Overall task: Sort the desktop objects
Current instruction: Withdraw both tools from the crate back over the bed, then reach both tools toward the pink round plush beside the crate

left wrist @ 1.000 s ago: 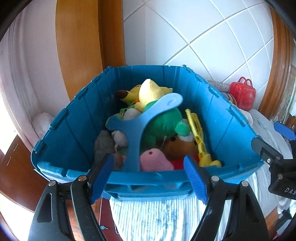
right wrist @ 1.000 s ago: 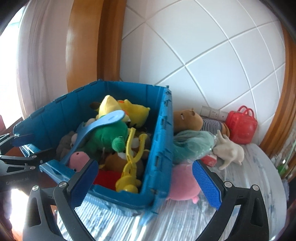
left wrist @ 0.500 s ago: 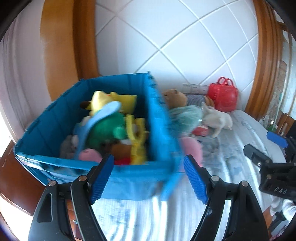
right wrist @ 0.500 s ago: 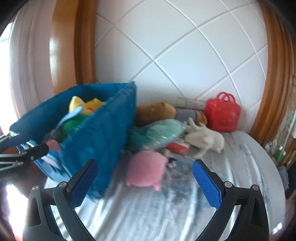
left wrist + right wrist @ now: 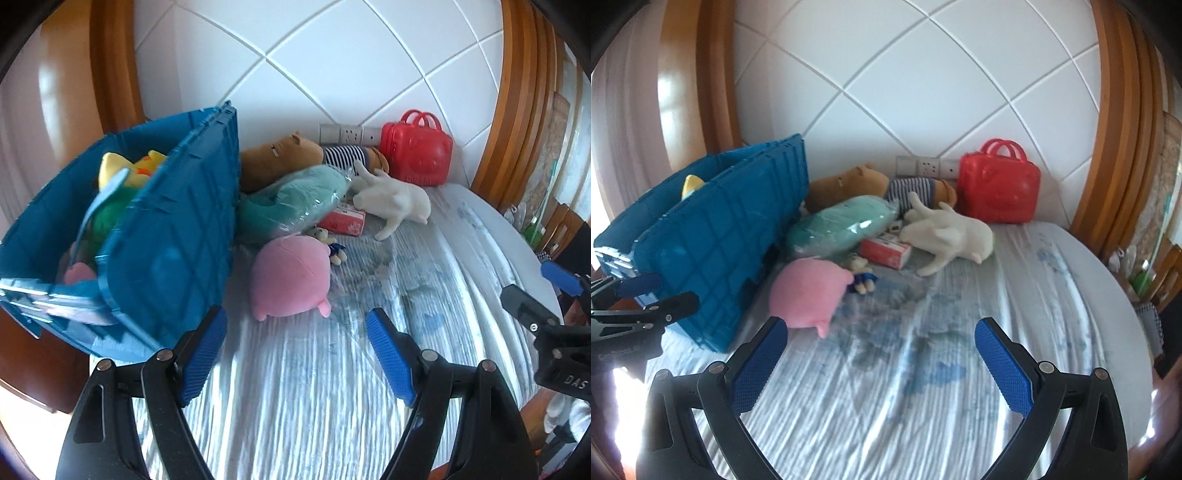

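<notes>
A blue crate (image 5: 173,254) (image 5: 716,254) full of plush toys stands at the left. Beside it lie a pink plush (image 5: 291,277) (image 5: 809,291), a teal plush in plastic (image 5: 295,199) (image 5: 842,225), a white plush (image 5: 395,199) (image 5: 953,236), a brown plush (image 5: 277,158) (image 5: 846,184), a striped plush (image 5: 347,153) (image 5: 912,186), a red-and-white box (image 5: 343,221) (image 5: 886,251) and a tiny doll (image 5: 332,243) (image 5: 862,273). My left gripper (image 5: 295,354) is open and empty in front of the pink plush. My right gripper (image 5: 879,365) is open and empty over the striped cloth.
A red toy case (image 5: 417,151) (image 5: 997,188) stands against the tiled wall by a socket strip (image 5: 347,134) (image 5: 923,166). The table wears a blue-and-white cloth (image 5: 332,387) (image 5: 923,369). Wooden frames stand left and right. The other gripper shows at each view's edge.
Both grippers have swung right, from over the crate to facing the loose toys on the cloth. Both stay open and empty.
</notes>
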A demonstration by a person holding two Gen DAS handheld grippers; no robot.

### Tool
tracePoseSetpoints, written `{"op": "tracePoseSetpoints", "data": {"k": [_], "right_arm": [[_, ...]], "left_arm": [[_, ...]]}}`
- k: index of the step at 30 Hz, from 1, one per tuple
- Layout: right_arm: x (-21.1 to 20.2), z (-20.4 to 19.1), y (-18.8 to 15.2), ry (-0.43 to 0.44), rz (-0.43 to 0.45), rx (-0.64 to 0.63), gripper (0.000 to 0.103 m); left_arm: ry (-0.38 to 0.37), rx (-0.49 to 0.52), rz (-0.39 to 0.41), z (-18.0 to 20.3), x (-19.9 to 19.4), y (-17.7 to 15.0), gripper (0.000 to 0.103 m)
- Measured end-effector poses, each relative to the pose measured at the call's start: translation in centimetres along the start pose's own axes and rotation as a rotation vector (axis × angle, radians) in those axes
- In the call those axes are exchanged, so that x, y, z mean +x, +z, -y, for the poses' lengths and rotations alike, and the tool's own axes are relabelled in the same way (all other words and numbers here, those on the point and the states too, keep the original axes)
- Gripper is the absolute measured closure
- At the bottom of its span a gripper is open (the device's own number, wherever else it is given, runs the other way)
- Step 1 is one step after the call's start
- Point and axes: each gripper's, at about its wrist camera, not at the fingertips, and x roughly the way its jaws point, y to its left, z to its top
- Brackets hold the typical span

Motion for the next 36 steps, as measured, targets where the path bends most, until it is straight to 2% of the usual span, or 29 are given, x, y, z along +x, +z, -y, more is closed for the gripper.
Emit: {"op": "tracePoseSetpoints", "data": {"k": [5, 9, 14, 18, 25, 31, 36], "right_arm": [[2.3, 0.6, 1.0, -0.011, -0.039, -0.016, 0.000], [5.0, 0.5, 2.2, -0.014, -0.058, -0.040, 0.000], [8.9, 0.2, 3.1, 0.043, -0.094, -0.063, 0.000], [12.4, 0.4, 4.1, 0.112, -0.124, -0.104, 0.000], [20.9, 0.5, 5.7, 0.286, -0.207, -0.245, 0.000], [28.0, -1.4, 4.9, 0.416, -0.295, -0.388, 0.000], [32.3, -2.7, 5.1, 0.516, -0.339, -0.393, 0.000]], "left_arm": [[-0.021, -0.019, -0.016, 0.1, 3.3, 0.9, 0.025], [-0.006, -0.041, -0.051, -0.5, 6.6, 1.2, 0.025], [0.031, -0.082, -0.102, -0.8, 9.9, 1.6, 0.025], [0.073, -0.125, -0.128, -0.7, 12.0, 2.0, 0.025], [0.169, -0.285, -0.175, -0.5, 17.0, 1.4, 0.025], [0.218, -0.335, -0.225, -0.9, 21.1, -0.5, 0.025], [0.227, -0.376, -0.254, -2.3, 23.5, -2.0, 0.025]]}}
